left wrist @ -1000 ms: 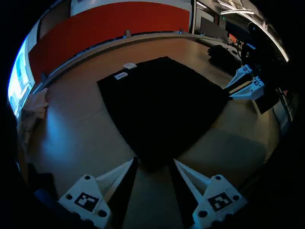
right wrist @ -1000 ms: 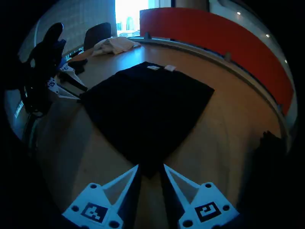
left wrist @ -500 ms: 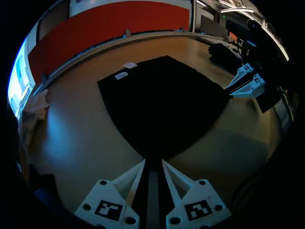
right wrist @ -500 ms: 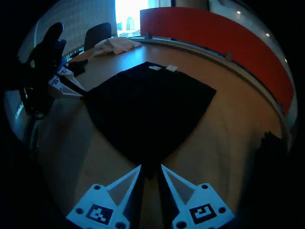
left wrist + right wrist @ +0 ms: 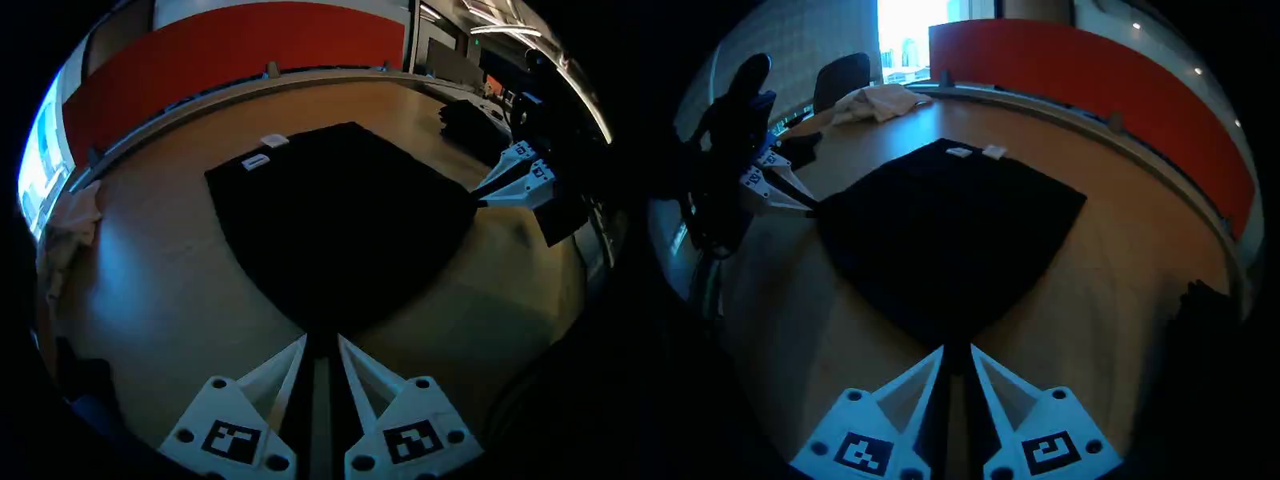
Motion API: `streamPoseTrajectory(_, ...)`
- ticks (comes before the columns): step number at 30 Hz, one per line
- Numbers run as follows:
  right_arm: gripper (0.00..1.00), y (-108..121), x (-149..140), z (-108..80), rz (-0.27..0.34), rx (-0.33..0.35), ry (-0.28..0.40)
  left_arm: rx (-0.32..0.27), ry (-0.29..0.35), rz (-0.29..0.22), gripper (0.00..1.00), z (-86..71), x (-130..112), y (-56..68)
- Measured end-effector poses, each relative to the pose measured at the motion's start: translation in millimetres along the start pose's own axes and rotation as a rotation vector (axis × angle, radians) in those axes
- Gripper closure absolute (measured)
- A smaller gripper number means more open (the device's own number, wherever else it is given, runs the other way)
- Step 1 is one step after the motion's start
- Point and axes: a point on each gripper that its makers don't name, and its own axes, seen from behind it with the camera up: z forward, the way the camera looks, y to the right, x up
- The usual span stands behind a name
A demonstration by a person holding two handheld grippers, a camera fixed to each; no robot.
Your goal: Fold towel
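Towel (image 5: 336, 216) corner hidden inside left hand-held gripper (image 5: 322, 342)

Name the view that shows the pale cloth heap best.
Right gripper view: the pale cloth lies whole and brightly lit. The left gripper view has the cloth dim and stretched at the picture's edge.

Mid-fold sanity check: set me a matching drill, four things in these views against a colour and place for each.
Things: 1 towel; 2 partition; 3 crumpled cloth; 4 tags
Descriptions: A red, behind the table; B white, at the towel's far edge; C black, spread on the table; D pale, at the table's far end
Pairs: 1-C; 2-A; 3-D; 4-B
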Motion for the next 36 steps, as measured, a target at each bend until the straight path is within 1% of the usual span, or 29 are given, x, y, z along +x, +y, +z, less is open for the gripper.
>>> streamPoseTrajectory(3, 0.91, 2, 4, -4.1, 0.006, -0.004, 0.01, 0.0, 0.005, -0.004, 0.89, -3.6, 4, 0.9)
streamPoseTrajectory(6, 0.91, 3, 12, -10.5, 0.013, -0.01, 0.027, 0.004, 0.017, -0.019, 0.89, -9.8, 11, 0.8)
streamPoseTrajectory(11, 0.91, 6, 28, -25.0, 0.016, -0.016, 0.055, 0.013, 0.041, -0.049, 0.89, -24.4, 26, -0.4)
streamPoseTrajectory(15, 0.91, 7, 42, -37.9, 0.006, -0.017, 0.076, 0.02, 0.055, -0.065, 0.89, -37.5, 37, -1.7)
streamPoseTrajectory(23, 0.91, 5, 68, -64.0, -0.022, -0.018, 0.113, 0.032, 0.075, -0.08, 0.89, -64.0, 54, -2.1)
streamPoseTrajectory(29, 0.91, 3, 81, -81.3, -0.005, -0.016, 0.134, 0.018, 0.073, -0.1, 0.89, -81.0, 62, 2.2)
streamPoseTrajectory(36, 0.91, -1, 91, -99.6, 0.009, -0.01, 0.156, 0.015, 0.085, -0.101, 0.89, -96.2, 72, 4.5)
